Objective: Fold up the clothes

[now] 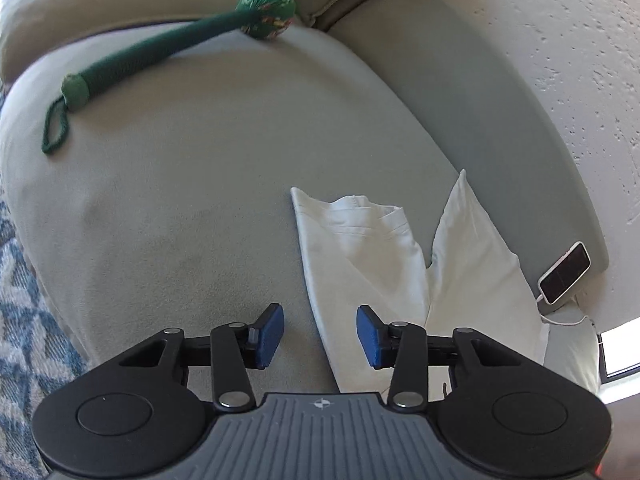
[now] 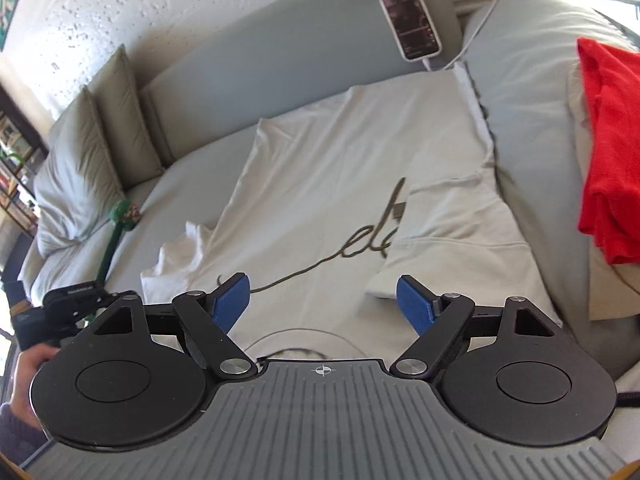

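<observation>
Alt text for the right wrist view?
A white T-shirt with dark script lettering lies on a grey bed, one sleeve folded in, below the right gripper with open, empty jaws. Phone behind, red garment beside.

Grey sofa (image 2: 192, 176) bears a white shirt (image 2: 320, 184) (spread flat), green toy (image 1: 160, 48), phone (image 2: 412, 24).

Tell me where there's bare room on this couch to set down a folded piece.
Free: the wide seat cushion between the green rope toy and the white shirt's sleeve edge. Crowded: the shirt fills the seat up to the backrest, where the phone and its cable lie; the red garment covers the armrest.
</observation>
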